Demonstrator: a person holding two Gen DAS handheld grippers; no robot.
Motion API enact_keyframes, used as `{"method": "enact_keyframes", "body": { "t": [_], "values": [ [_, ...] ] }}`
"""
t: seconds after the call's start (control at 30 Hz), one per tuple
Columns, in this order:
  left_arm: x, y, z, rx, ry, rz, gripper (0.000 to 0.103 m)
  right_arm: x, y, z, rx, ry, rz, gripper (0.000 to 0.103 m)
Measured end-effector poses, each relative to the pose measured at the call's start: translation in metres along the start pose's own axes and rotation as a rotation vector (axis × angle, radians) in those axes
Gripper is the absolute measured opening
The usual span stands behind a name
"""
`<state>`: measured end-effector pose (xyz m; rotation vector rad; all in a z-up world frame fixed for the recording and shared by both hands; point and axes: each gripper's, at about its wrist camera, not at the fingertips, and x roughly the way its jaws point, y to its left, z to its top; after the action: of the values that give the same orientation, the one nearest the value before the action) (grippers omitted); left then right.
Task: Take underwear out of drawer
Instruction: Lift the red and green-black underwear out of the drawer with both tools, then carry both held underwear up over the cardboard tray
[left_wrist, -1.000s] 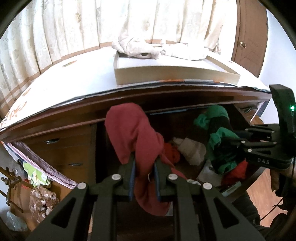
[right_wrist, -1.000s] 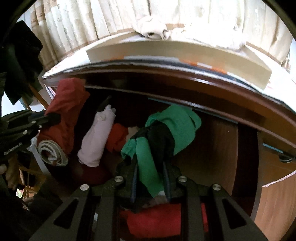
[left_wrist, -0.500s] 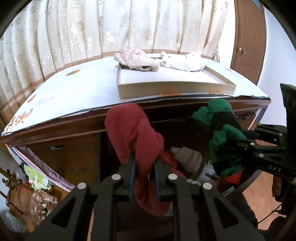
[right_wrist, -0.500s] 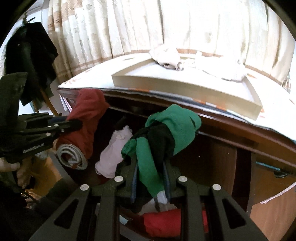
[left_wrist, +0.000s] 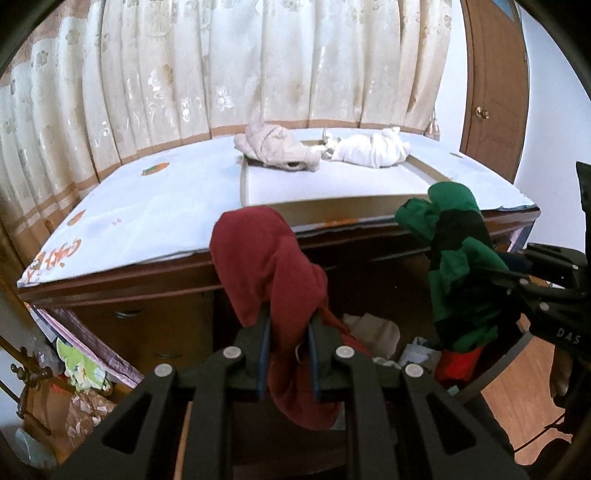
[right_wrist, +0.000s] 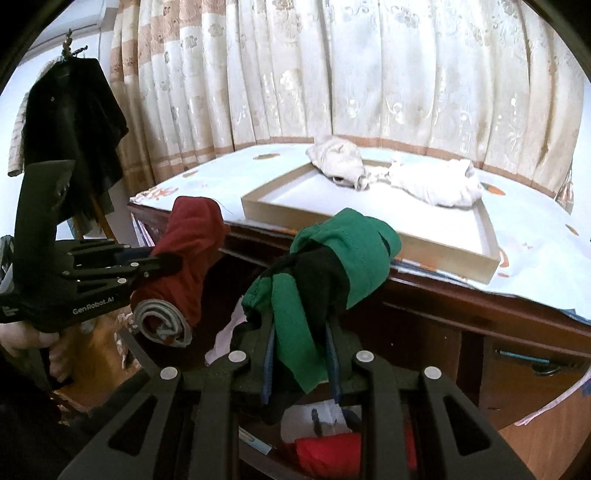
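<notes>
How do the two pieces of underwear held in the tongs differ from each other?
The maroon underwear in the left tongs is one plain colour with a grey rolled waistband; the green underwear in the right tongs has black panels. Both are bunched, clamped and held above the open drawer.

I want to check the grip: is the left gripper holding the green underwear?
No, the left gripper holds the red underwear.

The dark red underwear (left_wrist: 269, 273) hides much of the open drawer (left_wrist: 369, 295), whose remaining contents are indistinct.
</notes>
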<state>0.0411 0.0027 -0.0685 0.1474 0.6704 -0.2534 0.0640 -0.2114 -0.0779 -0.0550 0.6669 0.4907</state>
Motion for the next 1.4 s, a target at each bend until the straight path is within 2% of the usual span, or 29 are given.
{"method": "enact_keyframes", "body": {
  "t": [0.63,1.4],
  "values": [
    [-0.023,-0.005,0.026,0.026,-0.099,0.021,0.015,-0.042,-0.002,0.018,-0.009,-0.142,-0.020,0.025],
    [-0.033,-0.007,0.049,0.028,-0.186,0.030,0.015,-0.068,-0.016,0.033,-0.004,-0.242,-0.055,0.025]
  ]
}}
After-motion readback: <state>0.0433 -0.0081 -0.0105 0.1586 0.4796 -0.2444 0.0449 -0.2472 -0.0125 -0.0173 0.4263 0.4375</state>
